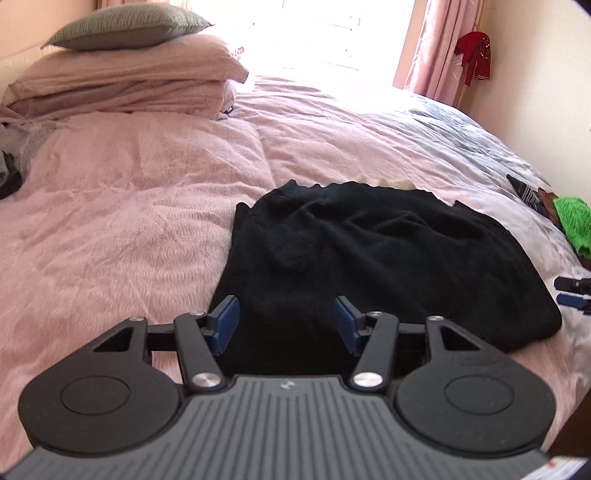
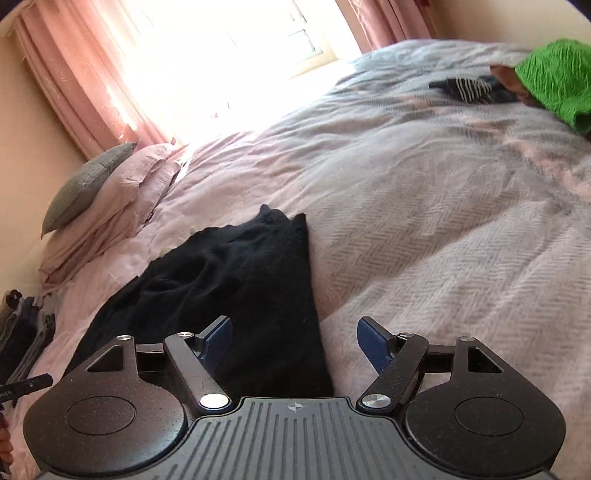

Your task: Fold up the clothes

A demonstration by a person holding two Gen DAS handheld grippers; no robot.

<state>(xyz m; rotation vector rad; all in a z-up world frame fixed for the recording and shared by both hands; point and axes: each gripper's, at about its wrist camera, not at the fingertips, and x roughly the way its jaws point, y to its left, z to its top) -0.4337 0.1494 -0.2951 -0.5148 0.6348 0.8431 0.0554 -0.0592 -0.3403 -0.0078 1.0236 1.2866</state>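
Note:
A black garment [image 1: 369,251] lies rumpled and roughly folded on the pink bedspread [image 1: 129,221]. My left gripper [image 1: 288,321] hovers over its near edge. The blue pads stand apart with black cloth showing between and beneath them, and nothing is pinched. In the right wrist view the same garment [image 2: 229,280] runs away to the left. My right gripper [image 2: 295,339] is open over its near right edge: the left pad is above the cloth and the right pad above bare bedspread [image 2: 443,240]. The right gripper's tips [image 1: 572,291] also show at the far right of the left wrist view.
Stacked pink pillows [image 1: 122,81] with a grey cushion [image 1: 125,27] on top sit at the bed's head. A green cloth [image 2: 554,77] and a striped garment [image 2: 469,88] lie at the far right. A pile of folded clothes [image 2: 22,332] sits at the left edge. Curtains frame a bright window.

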